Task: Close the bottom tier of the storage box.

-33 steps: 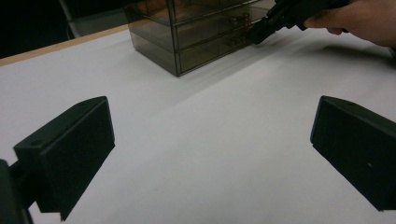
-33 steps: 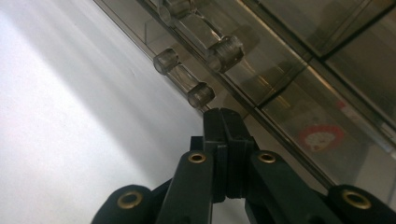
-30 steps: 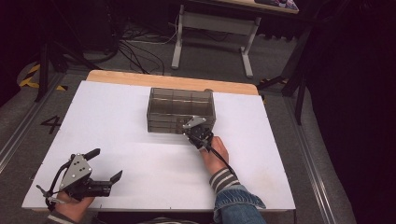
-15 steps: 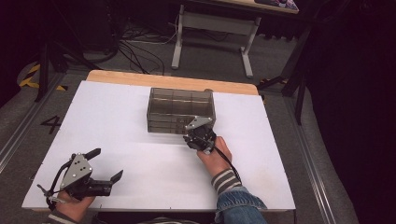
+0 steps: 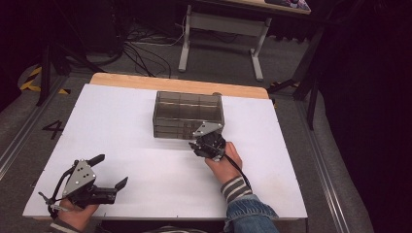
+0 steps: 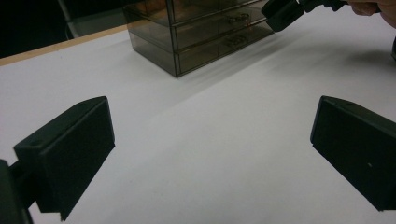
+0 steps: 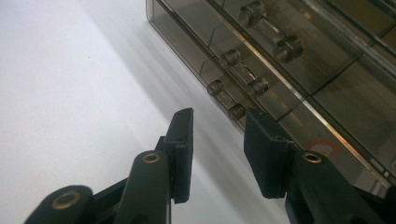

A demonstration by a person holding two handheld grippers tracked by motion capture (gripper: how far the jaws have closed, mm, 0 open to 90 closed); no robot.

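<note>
The white table (image 5: 145, 126) carried a smoky drawer box (image 5: 187, 114) just ahead of the right tongs (image 7: 217, 140), whose jaws had just been opening, empty, near a drawer handle (image 7: 226, 103). The right hand (image 5: 224, 162) reached forward. The left tongs (image 6: 210, 154) rested wide apart, well back, holding nothing.

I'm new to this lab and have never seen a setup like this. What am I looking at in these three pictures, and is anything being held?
A person sits at a white table and holds a hand-operated two-jaw tool in each hand. The high view looks down from above. The other two pictures come from cameras riding on the tools, looking along their black jaws.

On the table stands a smoky clear drawer box with small handles on its fronts.

The left gripper rests near the table's near left corner, jaws wide apart with bare table between them. The right gripper sits just in front of the box's lower drawers; its jaws have just been opening, a gap shows between them, and nothing is gripped.
</note>
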